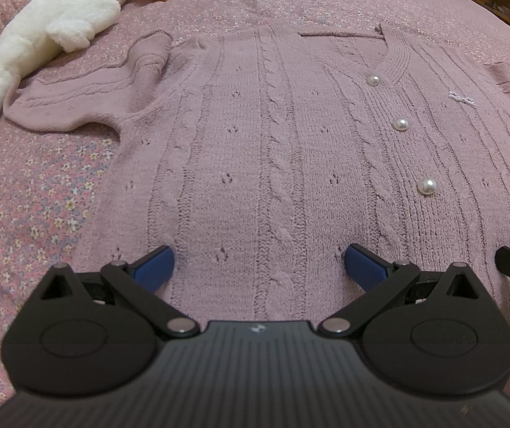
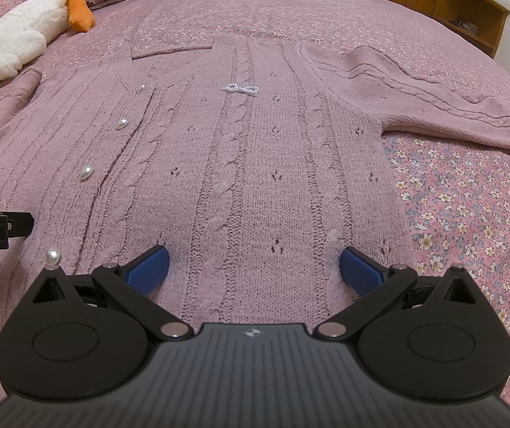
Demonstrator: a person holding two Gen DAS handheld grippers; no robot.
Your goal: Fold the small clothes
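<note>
Mauve cable-knit cardigan (image 1: 255,135) spread flat, buttoned.

Mauve knit on pink florals

A dusty-mauve cable-knit cardigan (image 1: 283,149) with white pearl buttons (image 1: 400,123) lies mid-frame on a pink bedspread (image 2: 469,221) printed with small white and blue flowers; upper left, a white plush goose (image 2: 16,35) with orange beak.

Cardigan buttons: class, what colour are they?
Pearly white buttons on the mauve cardigan; clearest in the left wrist view.
</note>
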